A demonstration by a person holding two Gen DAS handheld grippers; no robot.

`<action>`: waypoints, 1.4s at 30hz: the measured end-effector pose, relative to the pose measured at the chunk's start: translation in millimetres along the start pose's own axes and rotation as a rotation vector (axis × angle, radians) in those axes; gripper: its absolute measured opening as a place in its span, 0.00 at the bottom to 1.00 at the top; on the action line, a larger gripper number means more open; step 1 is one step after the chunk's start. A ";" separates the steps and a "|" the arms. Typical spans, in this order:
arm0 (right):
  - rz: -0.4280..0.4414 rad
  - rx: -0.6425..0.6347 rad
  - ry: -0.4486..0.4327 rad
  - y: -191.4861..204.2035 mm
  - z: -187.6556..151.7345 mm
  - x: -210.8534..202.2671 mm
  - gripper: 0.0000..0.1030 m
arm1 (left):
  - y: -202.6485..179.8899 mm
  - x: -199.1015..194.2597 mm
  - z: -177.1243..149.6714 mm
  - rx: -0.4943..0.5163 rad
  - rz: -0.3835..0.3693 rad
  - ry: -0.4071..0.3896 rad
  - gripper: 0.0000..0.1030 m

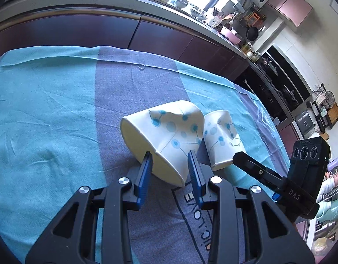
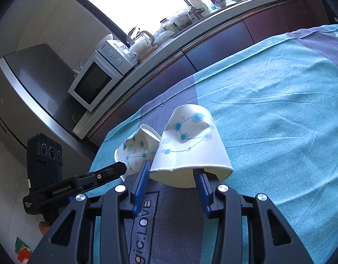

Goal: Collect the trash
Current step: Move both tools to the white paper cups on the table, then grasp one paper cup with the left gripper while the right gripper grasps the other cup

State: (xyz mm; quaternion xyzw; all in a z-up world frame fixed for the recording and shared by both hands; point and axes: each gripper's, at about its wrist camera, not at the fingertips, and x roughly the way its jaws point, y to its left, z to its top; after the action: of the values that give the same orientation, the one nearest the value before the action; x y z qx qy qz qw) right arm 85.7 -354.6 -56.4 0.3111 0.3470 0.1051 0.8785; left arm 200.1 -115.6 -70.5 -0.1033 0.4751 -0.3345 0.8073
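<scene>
A kitchen lit by a bright window [image 2: 133,2]. A long counter [image 2: 213,19] with dark maroon cabinet doors [image 1: 81,33] carries dishes and jars. A white microwave [image 2: 96,77] sits beside a steel refrigerator [image 2: 32,83]. Pale tiled floor [image 2: 8,176].

Two crumpled paper cups [image 1: 169,132] touch mid-cloth [image 1: 48,110]; the cloth around them lies open to the cabinet fronts [image 1: 81,30].

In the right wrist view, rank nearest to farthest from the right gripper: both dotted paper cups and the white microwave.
1. Crushed white blue-dotted paper cup in the right gripper.
2. Second dotted paper cup, just left.
3. White microwave, far left on the counter.
</scene>
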 end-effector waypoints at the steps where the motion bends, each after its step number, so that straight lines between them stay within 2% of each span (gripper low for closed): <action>1: 0.000 0.006 -0.002 -1.3 1.0 0.3 0.37 | 0.6 1.9 1.9 -0.010 -0.004 0.001 0.31; 5: 0.008 0.026 0.000 -4.7 3.2 3.2 0.32 | 2.4 7.8 7.5 -0.037 -0.023 0.002 0.24; 12: 0.019 0.053 0.003 -9.1 1.1 6.9 0.19 | -3.0 7.3 5.3 -0.026 -0.043 -0.003 0.15; 14: 0.023 0.057 0.005 -9.6 1.1 8.0 0.13 | -4.0 5.3 3.8 -0.023 -0.043 -0.007 0.12; 19: 0.024 0.046 0.000 -5.1 4.6 10.0 0.05 | -4.4 -6.2 -1.8 -0.014 -0.022 -0.032 0.05; 22: 0.012 0.047 -0.007 -4.5 5.4 10.7 0.04 | -1.8 -14.4 -6.3 -0.013 -0.008 -0.047 0.04; 27: -0.006 0.070 -0.014 -7.4 7.2 12.7 0.13 | 2.1 -27.9 -15.0 -0.013 0.017 -0.069 0.04; 29: -0.012 0.067 -0.027 -7.0 9.0 12.3 0.19 | 2.2 -31.4 -17.2 -0.008 0.026 -0.075 0.04; 31: -0.016 0.074 -0.033 -8.1 10.5 13.2 0.19 | 2.4 -34.3 -19.2 -0.004 0.030 -0.079 0.04; 33: -0.016 0.084 -0.030 -10.9 11.8 15.6 0.19 | 1.9 -37.3 -20.7 0.001 0.037 -0.086 0.04; 35: -0.014 0.091 -0.032 -13.4 13.0 16.3 0.07 | 0.9 -41.4 -22.3 0.008 0.047 -0.094 0.04; 42: -0.015 0.059 -0.052 -6.6 9.5 11.3 0.03 | 1.8 -57.2 -26.7 0.017 0.061 -0.120 0.04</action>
State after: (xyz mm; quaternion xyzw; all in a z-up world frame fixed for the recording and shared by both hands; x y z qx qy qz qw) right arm 100.2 -359.7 -61.3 0.3367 0.3291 0.0802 0.8786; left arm 160.0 -73.7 -45.6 -0.1016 0.4259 -0.3069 0.8450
